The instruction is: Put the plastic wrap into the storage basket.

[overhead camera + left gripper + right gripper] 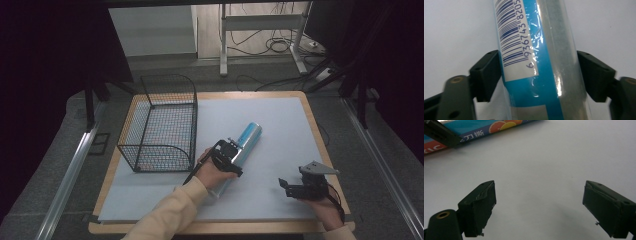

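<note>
A long blue and silver tube [248,136] lies on its side near the middle of the pale mat, pointing away to the right. My left gripper [231,150] comes down over its near half. In the left gripper view the two black jaws press on both sides of the tube [536,62], just below its barcode, so the left gripper [537,75] is shut on it. My right gripper [284,186] rests near the front right edge, apart from the tube. Its jaws [539,205] stand wide open over bare mat, and the tube [474,131] shows at the upper left.
A black wire basket [170,77] stands at the back left of the table, close to the left of the tube. The pale mat [280,120] covers a wooden board with its edge exposed all round. Desk legs and cables lie on the floor beyond.
</note>
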